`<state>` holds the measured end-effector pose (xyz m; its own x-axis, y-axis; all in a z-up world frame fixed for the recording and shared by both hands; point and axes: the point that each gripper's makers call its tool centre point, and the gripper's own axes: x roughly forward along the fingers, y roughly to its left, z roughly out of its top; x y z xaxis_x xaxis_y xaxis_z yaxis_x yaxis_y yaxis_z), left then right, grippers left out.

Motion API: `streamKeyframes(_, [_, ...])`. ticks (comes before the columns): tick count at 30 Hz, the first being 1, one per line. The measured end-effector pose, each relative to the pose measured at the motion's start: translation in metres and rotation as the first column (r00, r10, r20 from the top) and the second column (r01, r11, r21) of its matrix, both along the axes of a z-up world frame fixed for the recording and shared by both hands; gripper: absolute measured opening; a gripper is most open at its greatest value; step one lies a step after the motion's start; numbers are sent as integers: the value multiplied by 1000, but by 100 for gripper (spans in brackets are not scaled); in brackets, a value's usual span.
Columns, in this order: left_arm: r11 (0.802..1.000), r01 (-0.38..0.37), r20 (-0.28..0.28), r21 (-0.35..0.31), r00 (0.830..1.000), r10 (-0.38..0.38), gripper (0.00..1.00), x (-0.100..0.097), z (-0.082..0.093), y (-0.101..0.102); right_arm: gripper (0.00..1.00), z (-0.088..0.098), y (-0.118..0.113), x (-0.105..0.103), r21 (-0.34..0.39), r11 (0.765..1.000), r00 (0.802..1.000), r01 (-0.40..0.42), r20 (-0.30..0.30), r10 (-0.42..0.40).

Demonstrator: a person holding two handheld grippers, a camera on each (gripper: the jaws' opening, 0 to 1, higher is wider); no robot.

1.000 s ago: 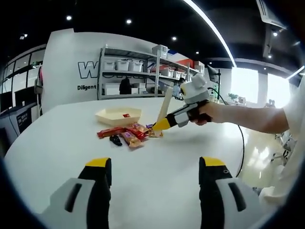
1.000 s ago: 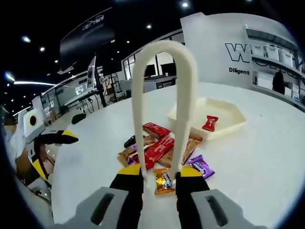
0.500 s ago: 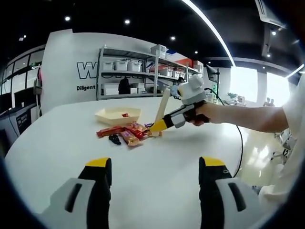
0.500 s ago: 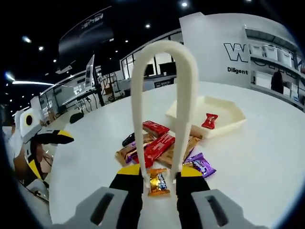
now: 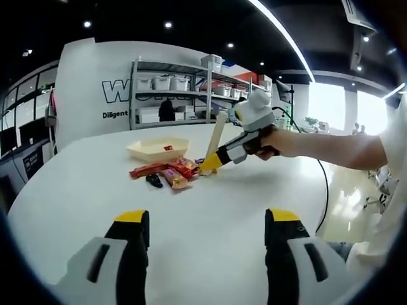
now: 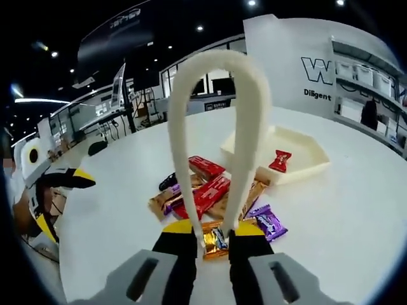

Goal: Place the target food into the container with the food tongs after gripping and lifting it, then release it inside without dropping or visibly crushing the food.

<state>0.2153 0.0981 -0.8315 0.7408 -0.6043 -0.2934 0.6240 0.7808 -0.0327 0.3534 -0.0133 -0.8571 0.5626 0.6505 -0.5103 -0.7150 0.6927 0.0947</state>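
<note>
My right gripper [image 6: 210, 230] is shut on cream food tongs [image 6: 245, 114], whose loop rises in front of the camera. The tong tips pinch a gold-wrapped candy [image 6: 215, 241] at the near edge of a pile of wrapped candies [image 6: 206, 194]. Whether it is off the table I cannot tell. Beyond the pile stands a cream hexagonal tray [image 6: 305, 149] with a red candy [image 6: 280, 161] in it. In the left gripper view, my left gripper [image 5: 207, 219] is open and empty over bare table. Farther off there, the right gripper [image 5: 212, 163] meets the pile [image 5: 166, 173] in front of the tray [image 5: 158, 149].
The white table [image 5: 210, 203] is wide and bare around the pile. A person's arm [image 5: 318, 149] reaches in from the right in the left gripper view. The left gripper [image 6: 60, 181] shows at the left of the right gripper view. Shelves with bins [image 5: 178, 95] stand behind.
The tong arms have squeezed closer together onto the gold candy, and the right gripper's jaws have narrowed. The right hand has tilted slightly. The left gripper has stayed put.
</note>
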Motion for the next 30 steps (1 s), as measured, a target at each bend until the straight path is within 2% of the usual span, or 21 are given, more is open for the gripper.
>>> streamKeyframes(5, [1000, -2, -10, -11, 1000, 2, 73, -1, -2, 0, 11, 0, -2, 1, 24, 999, 1000, 23, -20, -22])
streamKeyframes(8, [1000, -4, -12, -7, 1000, 4, 72, -1, -2, 0, 11, 2, -3, 0, 29, 999, 1000, 14, -8, -14])
streamKeyframes(12, [1000, -15, -16, -9, 1000, 15, 72, 0, -4, 4, 11, 16, -10, 2, 57, 998, 999, 37, 24, -39])
streamKeyframes(15, [999, -27, -24, -19, 999, 27, 71, 1, -7, 5, 12, 30, -11, 2, 109, 993, 998, 46, 29, -49])
streamKeyframes(18, [999, -33, -31, -30, 999, 32, 71, 1, -9, 4, 12, 42, -11, 4, 119, 992, 998, 48, 37, -53])
streamKeyframes(22, [999, -31, -35, -36, 999, 30, 70, 1, -10, 2, 12, 61, -15, 15, 104, 992, 990, 70, 111, -82])
streamKeyframes(30, [998, -47, -23, -50, 999, 45, 70, 6, -9, 7, 12, 82, -15, 34, 159, 982, 987, 102, 105, -120])
